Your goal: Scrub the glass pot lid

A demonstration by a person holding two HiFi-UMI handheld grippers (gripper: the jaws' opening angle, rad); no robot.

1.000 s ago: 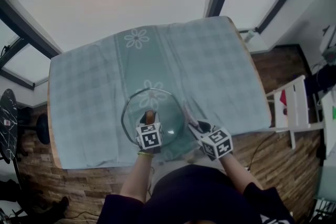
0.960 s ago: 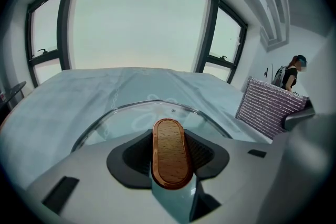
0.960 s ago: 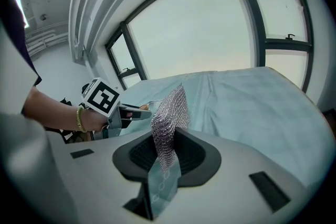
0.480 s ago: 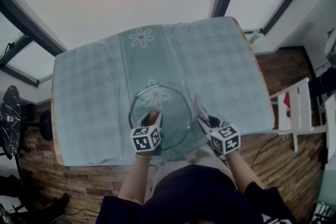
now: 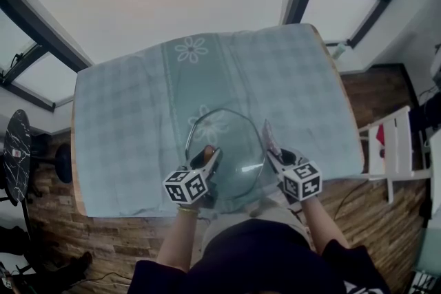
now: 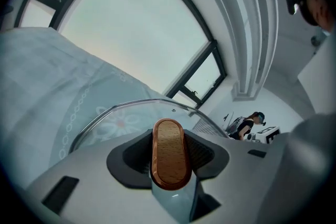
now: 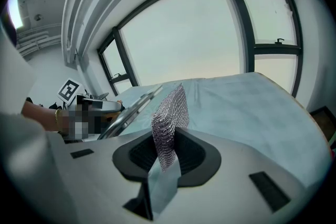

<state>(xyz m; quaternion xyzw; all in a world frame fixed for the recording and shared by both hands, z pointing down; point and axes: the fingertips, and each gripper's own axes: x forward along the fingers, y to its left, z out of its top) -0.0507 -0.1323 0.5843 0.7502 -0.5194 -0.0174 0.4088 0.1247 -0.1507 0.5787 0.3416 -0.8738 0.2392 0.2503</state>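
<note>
Gripping the oval wooden handle (image 6: 169, 153) of the round glass pot lid (image 5: 231, 141), the left tool (image 5: 207, 160) has its jaws clamped on either side of that knob. This is the only solid purchase on a smooth pane of glass, and holding there leaves the whole surface free for cleaning. The lid is held tilted, its handle side turned toward the person. I judge the tilt is meant to present a face to the other hand. Whether the lid's far rim rests on the pale green checked cloth with daisy motifs (image 5: 117, 120) beneath it I cannot tell.

Just to the right of the lid, the right tool (image 5: 279, 158) is closed on a folded piece of silvery metallic mesh scrubbing cloth (image 7: 169, 115). The cloth stands up out of the jaws like a small flag. It is pinched low so that a good length sticks out beyond the jaws, probably so that the mesh and not the hard jaws meets the glass. In the right gripper view the lid shows edge-on to the left of the mesh, near it but not touching (so no rubbing contact at this instant).

Below the lid lies the near edge of the cloth-covered table (image 5: 296, 79), with nothing else near the lid. The next move likely calls for bringing the mesh onto the glass while the left grip holds firm.
</note>
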